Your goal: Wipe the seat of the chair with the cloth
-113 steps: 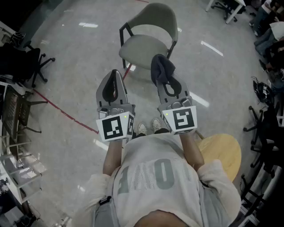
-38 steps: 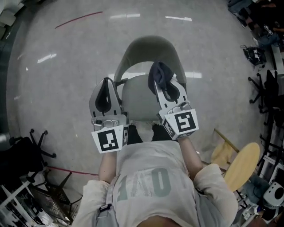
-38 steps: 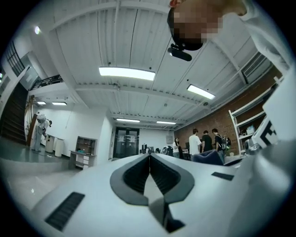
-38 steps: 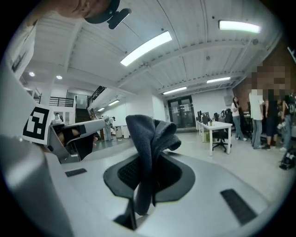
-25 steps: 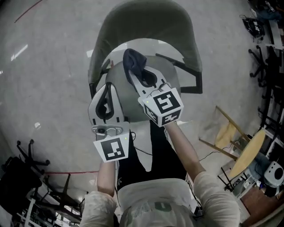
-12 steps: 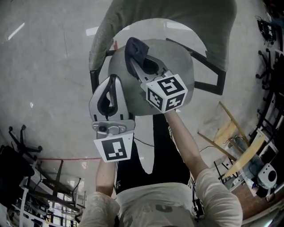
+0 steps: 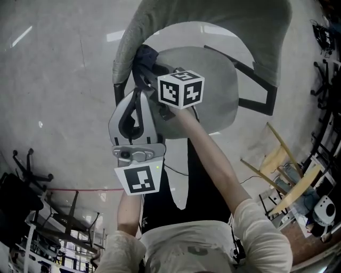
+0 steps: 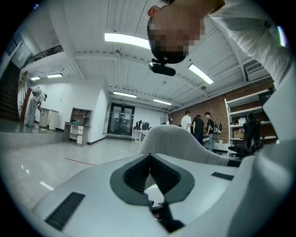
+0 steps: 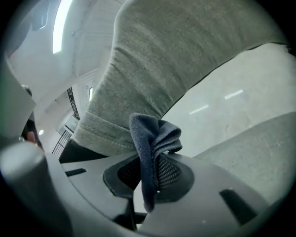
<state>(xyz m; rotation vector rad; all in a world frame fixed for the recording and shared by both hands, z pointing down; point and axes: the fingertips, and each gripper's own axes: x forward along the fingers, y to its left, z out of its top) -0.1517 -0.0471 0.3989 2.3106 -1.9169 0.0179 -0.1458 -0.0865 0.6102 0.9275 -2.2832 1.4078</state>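
Observation:
The grey chair stands right below me, its seat (image 7: 216, 80) partly ringed by the curved backrest (image 7: 224, 13). My right gripper (image 7: 145, 65) reaches left across the seat, shut on a dark blue cloth (image 7: 143, 55) at the seat's left rear edge. In the right gripper view the cloth (image 9: 149, 134) hangs bunched between the jaws of that gripper (image 9: 151, 159), with the backrest (image 9: 185, 60) just behind and the seat (image 9: 252, 152) to the right. Whether the cloth touches the seat I cannot tell. My left gripper (image 7: 139, 95) hovers at the seat's front left, shut and empty (image 8: 149, 156).
A wooden chair frame (image 7: 279, 165) stands on the floor to the right. Black office chair bases (image 7: 26, 170) and metal racks (image 7: 58, 234) crowd the lower left. A red line (image 7: 80, 190) runs across the grey floor. Several people (image 8: 200, 127) stand far back in the room.
I walked up to the chair. In the last half second my right gripper swung left across the seat with the cloth, its marker cube turning. The left gripper barely moved.

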